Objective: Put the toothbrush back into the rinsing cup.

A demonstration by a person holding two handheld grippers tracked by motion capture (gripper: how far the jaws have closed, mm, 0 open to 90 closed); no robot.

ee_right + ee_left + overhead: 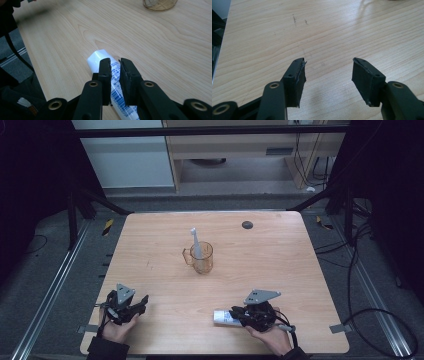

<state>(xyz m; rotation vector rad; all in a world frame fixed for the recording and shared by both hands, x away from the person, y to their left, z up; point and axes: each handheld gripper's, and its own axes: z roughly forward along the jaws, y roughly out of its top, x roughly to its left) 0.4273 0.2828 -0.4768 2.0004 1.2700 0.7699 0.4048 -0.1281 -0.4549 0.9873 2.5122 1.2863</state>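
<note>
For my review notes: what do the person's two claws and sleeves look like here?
Both claws, left claw and right claw, are black, each topped by a grey three-cornered plate with small holes. Each has two flat black jaws with rubbery pads on linked arms with brass-coloured pivot rings. A black cable trails from the right one. The sleeves are dark.

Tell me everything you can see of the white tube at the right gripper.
The white tube looks like soft plastic with blue print and a barcode-like pattern along its side. It lies flat on the wooden table, near the front edge, its plain white end pointing away from the hand. The right gripper has its jaws closed narrowly around the tube's middle.
</note>
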